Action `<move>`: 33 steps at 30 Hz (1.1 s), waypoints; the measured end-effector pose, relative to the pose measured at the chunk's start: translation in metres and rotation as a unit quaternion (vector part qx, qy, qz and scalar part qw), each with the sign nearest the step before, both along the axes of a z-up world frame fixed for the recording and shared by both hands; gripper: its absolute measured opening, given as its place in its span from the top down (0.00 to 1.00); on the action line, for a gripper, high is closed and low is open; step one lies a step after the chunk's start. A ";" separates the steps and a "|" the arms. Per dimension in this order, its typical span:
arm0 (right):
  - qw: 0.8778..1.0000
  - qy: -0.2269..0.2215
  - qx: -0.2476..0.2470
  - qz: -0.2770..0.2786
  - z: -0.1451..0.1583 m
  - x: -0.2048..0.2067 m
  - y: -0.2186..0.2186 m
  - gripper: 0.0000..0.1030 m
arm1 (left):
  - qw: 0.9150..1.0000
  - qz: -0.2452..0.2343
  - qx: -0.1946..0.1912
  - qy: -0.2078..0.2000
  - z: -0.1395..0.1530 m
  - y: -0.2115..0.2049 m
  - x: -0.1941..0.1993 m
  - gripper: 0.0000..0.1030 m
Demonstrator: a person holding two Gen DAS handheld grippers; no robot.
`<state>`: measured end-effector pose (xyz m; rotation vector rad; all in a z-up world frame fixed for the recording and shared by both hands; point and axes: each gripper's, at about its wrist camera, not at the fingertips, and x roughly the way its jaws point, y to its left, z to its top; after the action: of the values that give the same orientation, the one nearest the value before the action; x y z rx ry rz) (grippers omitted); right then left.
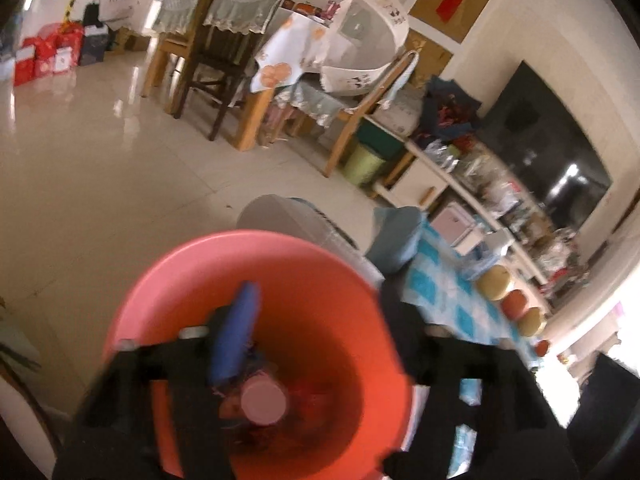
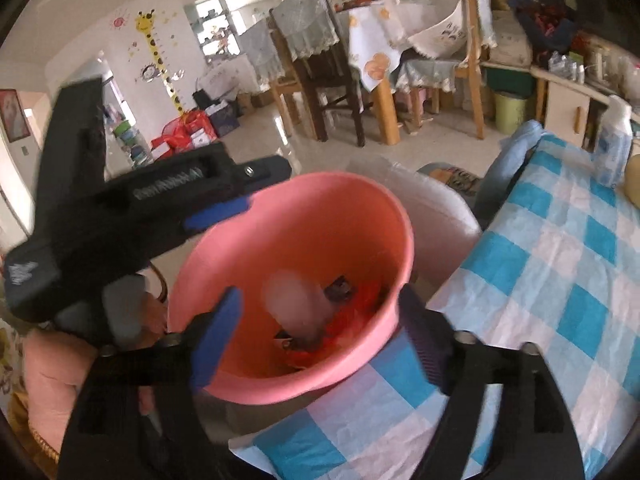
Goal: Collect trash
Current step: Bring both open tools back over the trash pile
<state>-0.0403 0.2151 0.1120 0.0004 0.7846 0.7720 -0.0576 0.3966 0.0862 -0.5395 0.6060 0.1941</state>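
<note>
hovering both grippers over the pink bin

hanging above the pink bin [image 2: 296,236], my right gripper [image 2: 320,340] has its jaws wide apart, with nothing pressed between the pads. its blue-padded fingers [image 2: 216,336] straddle the bin's near rim. my left gripper [image 1: 312,344] is spread too, and empty; in the right wrist view it reaches in from the left, its blue tip at the bin's far rim. the bin stands just beside the edge of the blue-and-white checked tablecloth [image 2: 560,264]. inside it lies trash: a pale pink cup [image 2: 296,304], blurred, on top of red wrappers [image 2: 360,300] and some dark scraps. from the left wrist view the cup's round end faces up near the bottom. wooden chairs [image 1: 216,60] stand well apart across the tiled floor [image 1: 100,168].
</note>
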 end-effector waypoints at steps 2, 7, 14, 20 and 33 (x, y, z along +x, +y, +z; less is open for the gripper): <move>1.000 -0.018 -0.007 -0.011 0.006 -0.006 -0.008 0.14 | 1.000 -0.002 0.016 0.000 0.001 -0.004 0.001 0.24; 0.997 -0.052 -0.031 -0.043 0.016 -0.023 -0.037 0.12 | 0.998 -0.018 0.054 -0.017 0.004 -0.024 0.002 0.17; 0.994 -0.048 -0.043 -0.083 0.008 -0.039 -0.080 0.12 | 0.990 -0.089 0.093 -0.057 0.010 -0.068 0.008 0.13; 0.991 -0.052 -0.046 -0.119 0.006 -0.060 -0.115 0.09 | 0.985 -0.138 0.087 -0.050 0.006 -0.100 0.012 0.13; 0.975 -0.096 -0.067 -0.186 0.014 -0.094 -0.177 0.05 | 0.954 -0.226 0.199 -0.010 0.003 -0.193 0.007 0.13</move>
<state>-0.1341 0.0379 0.1257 -0.0476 0.6262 0.3558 -0.0507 0.2036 0.0896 -0.0048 0.6342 -0.1244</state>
